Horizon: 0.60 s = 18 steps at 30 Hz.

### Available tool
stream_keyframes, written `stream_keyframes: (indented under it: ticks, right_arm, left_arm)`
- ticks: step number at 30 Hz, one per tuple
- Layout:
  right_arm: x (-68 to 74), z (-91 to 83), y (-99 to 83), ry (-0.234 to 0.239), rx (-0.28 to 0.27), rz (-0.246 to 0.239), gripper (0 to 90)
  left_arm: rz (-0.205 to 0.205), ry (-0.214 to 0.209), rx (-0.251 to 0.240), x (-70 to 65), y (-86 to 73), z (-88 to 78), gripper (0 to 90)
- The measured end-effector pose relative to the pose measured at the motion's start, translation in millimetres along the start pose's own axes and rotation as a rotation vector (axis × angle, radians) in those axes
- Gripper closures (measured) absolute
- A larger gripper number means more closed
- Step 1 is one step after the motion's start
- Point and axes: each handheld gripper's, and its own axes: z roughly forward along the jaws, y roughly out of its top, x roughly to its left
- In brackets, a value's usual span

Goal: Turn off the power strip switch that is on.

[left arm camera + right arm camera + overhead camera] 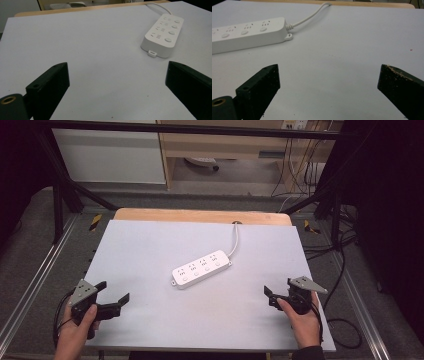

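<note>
White plastic power strip (202, 269) with four sockets and round buttons, lying flat and diagonal mid-tabletop (150, 245), white cord (234, 240) trailing off toward the far edge. Left gripper (114, 296) parked at the near left corner, jaws spread wide, nothing between them. Right gripper (275, 296) at the near right, also gaping wide and empty. Both well apart from the strip, so no contact yet. Biggest risk, probably: smooth pale grey surface plus light plastic, so could just skate away if nudged from one end only. Might also snag on that cord and swing round if pulled sideways. Better to pinch across the narrow width, not lengthwise.
</note>
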Motion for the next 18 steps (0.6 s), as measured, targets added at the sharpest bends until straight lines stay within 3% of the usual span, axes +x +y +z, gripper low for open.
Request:
stream_keyframes:
  ticks: [5,11,18]
  right_arm:
    - [6.1,-6.7,10.0,0.041,-0.038,0.014,4.3]
    - [13.7,-13.0,27.9,0.072,-0.070,-0.009,4.1]
    - [20.9,-9.0,44.5,0.099,-0.091,-0.057,2.8]
  left_arm:
    - [0.002,0.006,0.003,1.4,-0.7,-0.4,5.3]
    - [0.003,0.006,0.012,1.8,-1.5,0.5,5.3]
    - [-0.003,0.004,0.015,2.8,-1.9,0.7,5.3]
